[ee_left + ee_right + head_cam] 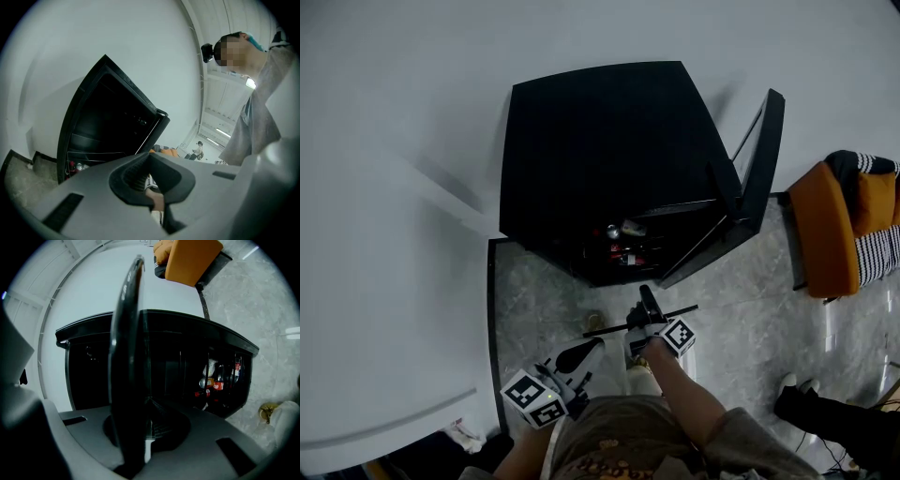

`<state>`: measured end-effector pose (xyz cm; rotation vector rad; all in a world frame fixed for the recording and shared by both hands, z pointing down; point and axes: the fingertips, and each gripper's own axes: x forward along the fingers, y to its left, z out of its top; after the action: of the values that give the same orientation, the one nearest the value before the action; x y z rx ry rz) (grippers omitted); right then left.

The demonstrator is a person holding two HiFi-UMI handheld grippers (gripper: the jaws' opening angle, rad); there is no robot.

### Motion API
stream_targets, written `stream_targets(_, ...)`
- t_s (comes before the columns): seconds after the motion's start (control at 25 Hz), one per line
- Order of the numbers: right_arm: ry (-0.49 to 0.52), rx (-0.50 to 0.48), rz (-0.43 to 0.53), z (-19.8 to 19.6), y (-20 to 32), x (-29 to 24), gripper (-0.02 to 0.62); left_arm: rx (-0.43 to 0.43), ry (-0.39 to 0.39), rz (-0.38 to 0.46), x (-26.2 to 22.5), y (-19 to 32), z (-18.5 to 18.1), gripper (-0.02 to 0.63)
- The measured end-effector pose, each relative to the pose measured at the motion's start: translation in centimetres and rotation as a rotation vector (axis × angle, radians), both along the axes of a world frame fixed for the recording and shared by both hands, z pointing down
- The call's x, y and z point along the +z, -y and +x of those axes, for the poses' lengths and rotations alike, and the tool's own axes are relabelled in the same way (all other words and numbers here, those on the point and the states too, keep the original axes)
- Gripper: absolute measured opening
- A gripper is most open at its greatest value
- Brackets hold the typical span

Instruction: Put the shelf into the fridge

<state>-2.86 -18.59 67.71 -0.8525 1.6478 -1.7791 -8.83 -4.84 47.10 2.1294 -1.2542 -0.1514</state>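
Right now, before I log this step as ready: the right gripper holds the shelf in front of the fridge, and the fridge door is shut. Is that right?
Not quite: the door is open, swung out to the side, as the head view shows, with bottles visible inside the fridge. The right gripper does hold the shelf in front of it.

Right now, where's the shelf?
Head view, centre: the shelf is held in the right hand-held gripper, over the floor just in front of the open fridge, not inside yet.
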Motion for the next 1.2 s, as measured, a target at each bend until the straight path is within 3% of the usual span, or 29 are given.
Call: stream_targets(1.2,0.008,0.048,-0.022,-2.3,3.9,5.1,0.026,0.007,0.025,0.023,0.7,1.5,-1.3,0.005)
